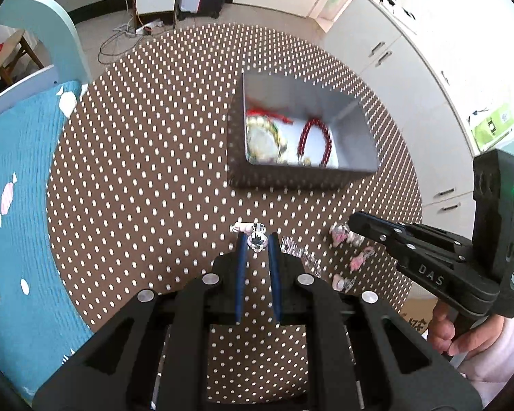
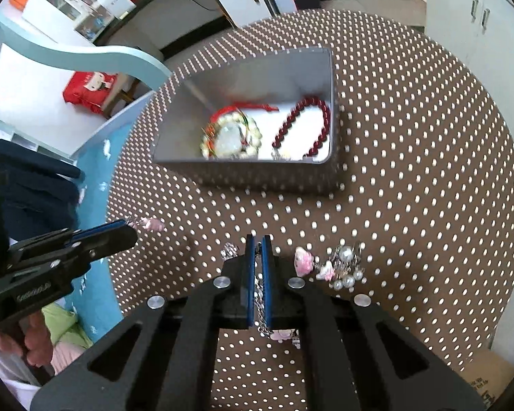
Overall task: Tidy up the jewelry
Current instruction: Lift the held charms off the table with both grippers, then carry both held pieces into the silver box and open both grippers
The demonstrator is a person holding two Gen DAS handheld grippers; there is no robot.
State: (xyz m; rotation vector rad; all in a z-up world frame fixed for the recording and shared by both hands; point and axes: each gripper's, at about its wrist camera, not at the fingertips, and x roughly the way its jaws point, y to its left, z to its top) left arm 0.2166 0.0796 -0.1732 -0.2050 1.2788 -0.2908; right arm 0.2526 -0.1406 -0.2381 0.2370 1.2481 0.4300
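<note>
1. The left tongs (image 1: 257, 239), at the lower centre of the left wrist view, are nearly closed and pinch one end of a charm chain (image 1: 255, 238) with small pink and silver pieces.
2. The right tongs (image 2: 258, 239), at the lower centre of the right wrist view, are fully closed on the chain's silver links (image 2: 259, 287), which run down between the blue pads.
3. The rest of the chain, with pink charms (image 2: 305, 260) and pearl-like beads (image 2: 346, 255), lies just right of the right tongs, on or just above the dotted desk (image 2: 411, 171); which, I cannot tell.
4. The grey box (image 2: 250, 174) stands above the tongs in both views. It holds a red bead bracelet (image 2: 305, 126) and a pale bead bracelet with red cord (image 2: 233, 140).
5. Handling, as I judge it: the chain is light, limp and thin, so it will sag and swing between two holds. The charms look delicate and could snag.
6. Best hold: the metal links near each end, not the pearls, which may slip from the pads.
</note>
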